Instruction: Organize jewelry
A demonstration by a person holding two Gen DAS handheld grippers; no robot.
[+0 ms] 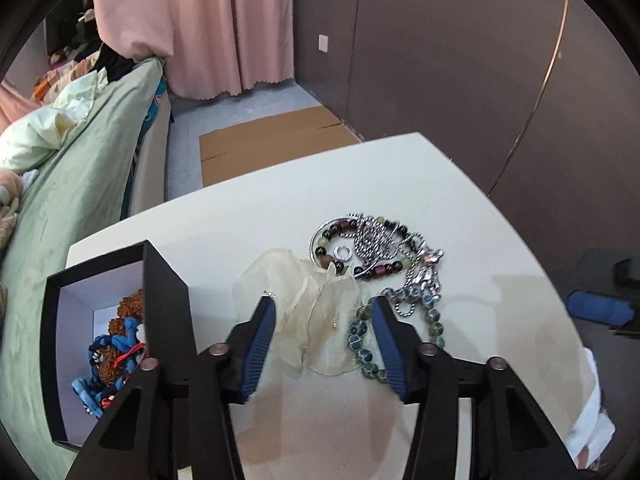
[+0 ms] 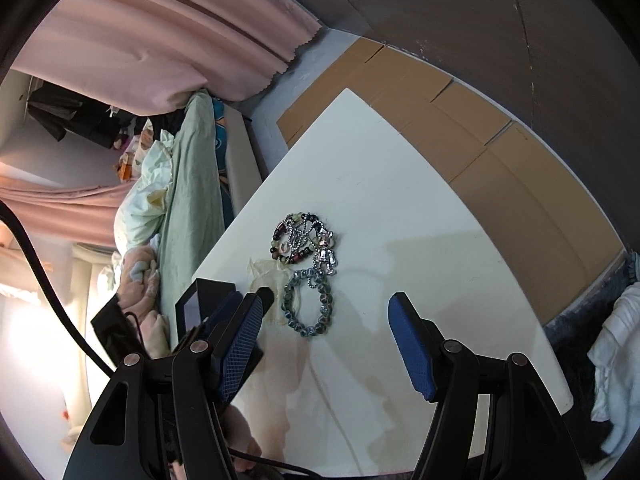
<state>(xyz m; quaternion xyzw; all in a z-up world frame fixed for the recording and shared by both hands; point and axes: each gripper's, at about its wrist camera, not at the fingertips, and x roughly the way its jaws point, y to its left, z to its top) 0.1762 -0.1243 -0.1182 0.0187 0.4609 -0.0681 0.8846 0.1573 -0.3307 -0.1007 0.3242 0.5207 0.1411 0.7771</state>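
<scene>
On white worktop, sheer pouch straddled by left gripper, fingers spread, not yet pinching, likely for transfer to black box at left. Jewelry pile just beyond. Right gripper held spread, empty, nearer.

My left gripper: 2 matte black angular fingers, blue ribbed pads on the inner faces, round silver pivot pins on the black linkage arms, triangular cutouts at 7 and 5 o'clock. My right gripper: same black build, blue cross-hatched pads, 4 silver pins. A black cable loops at 9 o'clock in the right wrist view.
</scene>
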